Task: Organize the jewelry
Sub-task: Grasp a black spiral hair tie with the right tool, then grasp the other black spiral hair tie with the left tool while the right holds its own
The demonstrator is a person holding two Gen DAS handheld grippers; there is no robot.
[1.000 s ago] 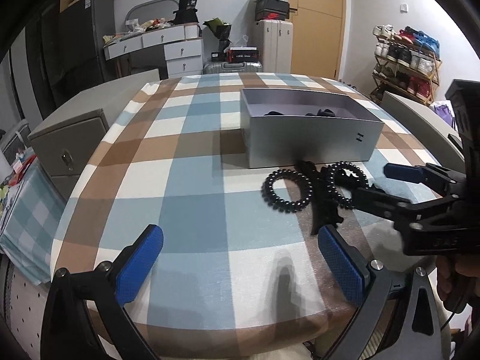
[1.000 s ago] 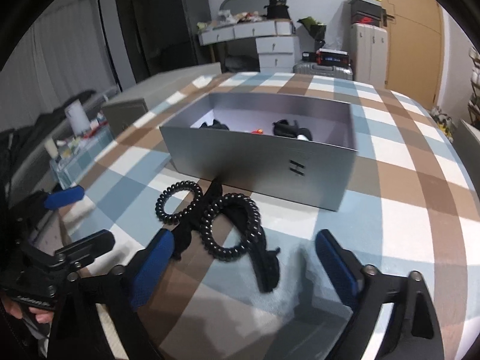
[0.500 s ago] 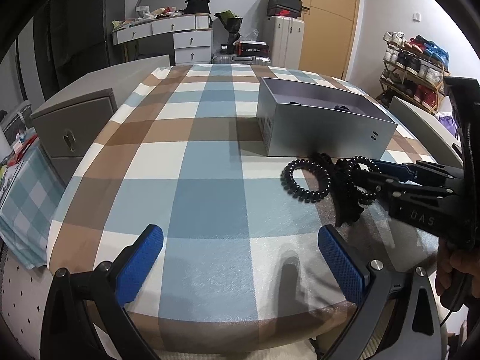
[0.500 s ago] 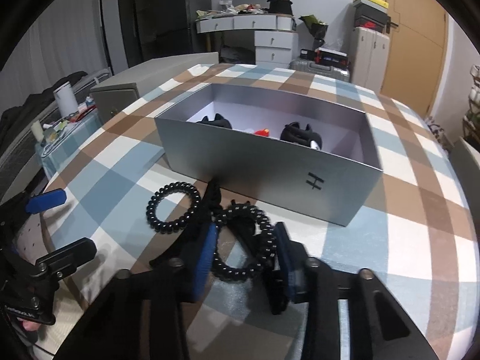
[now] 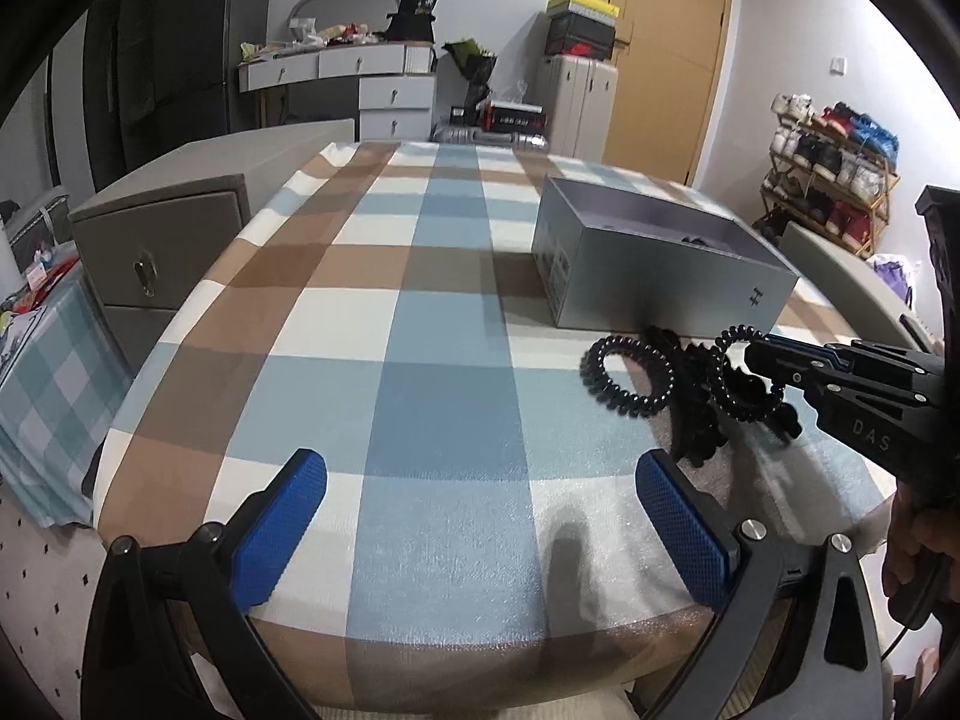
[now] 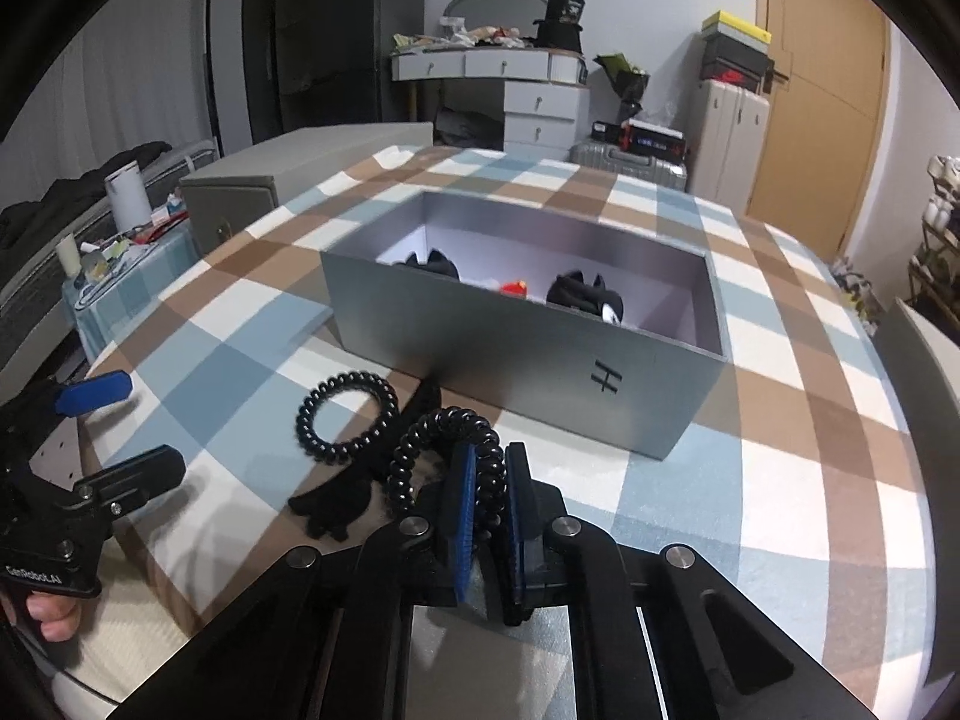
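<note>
My right gripper [image 6: 487, 492] is shut on a black spiral hair tie [image 6: 444, 450], which it pinches between its blue pads just in front of the open grey box [image 6: 540, 384]. The same tie [image 5: 741, 384] and right gripper [image 5: 759, 360] show in the left wrist view. A second black spiral tie [image 6: 345, 417] lies flat to the left, and also shows in the left wrist view [image 5: 627, 375]. A black hair claw [image 6: 354, 495] lies between them. The box holds black hair items and something red. My left gripper [image 5: 480, 516] is open and empty near the table's front edge.
The checked tablecloth [image 5: 420, 324] covers the table. A grey cabinet [image 5: 162, 246] stands at its left side. A shoe rack [image 5: 834, 162] stands far right. Drawers and suitcases stand at the back.
My right gripper closed from wide open onto the right spiral tie and lifted its edge. My left gripper drew back slightly and stayed open.
</note>
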